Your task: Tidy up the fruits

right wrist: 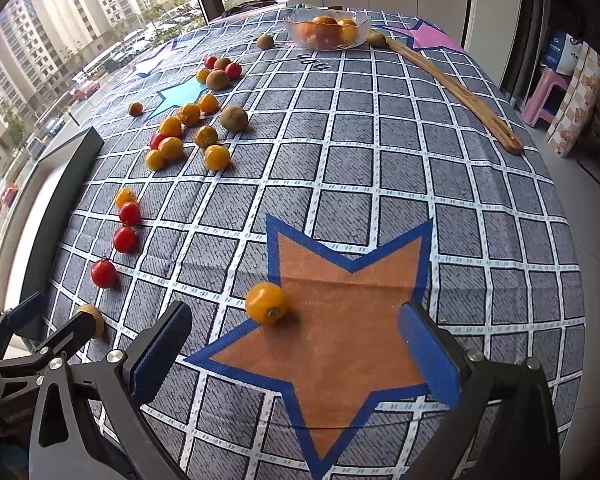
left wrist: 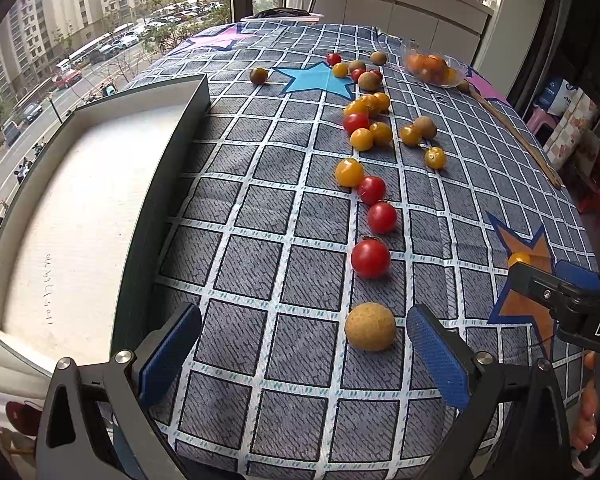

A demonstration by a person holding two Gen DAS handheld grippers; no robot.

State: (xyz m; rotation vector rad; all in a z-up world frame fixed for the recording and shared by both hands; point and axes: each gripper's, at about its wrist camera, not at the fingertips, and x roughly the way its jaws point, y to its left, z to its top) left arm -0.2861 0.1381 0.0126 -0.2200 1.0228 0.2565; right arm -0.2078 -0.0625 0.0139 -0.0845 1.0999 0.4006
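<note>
Fruit lies scattered across a checked tablecloth (left wrist: 284,216) printed with stars. The left gripper (left wrist: 304,352) hangs low over the cloth with its blue-padded fingers spread wide and holding nothing. A round tan fruit (left wrist: 370,326) sits between the fingers, closer to the right one and not touching either. Just ahead of it, three red tomatoes (left wrist: 371,258) trail away in a line, and beyond them is a loose cluster of yellow tomatoes (left wrist: 362,139) mixed with more red ones and brown fruits. To the left of this gripper stands a shallow tray (left wrist: 172,152) with dark walls and a white floor.

The right gripper (right wrist: 296,354) is also spread wide and holds nothing, hovering over an orange star (right wrist: 340,320) with a blue border. A single yellow tomato (right wrist: 266,303) rests on the star's edge just ahead of the left finger, apart from it. Far ahead, a glass bowl (right wrist: 327,32) holds orange fruit, with a wooden stick (right wrist: 456,96) lying to its right.
</note>
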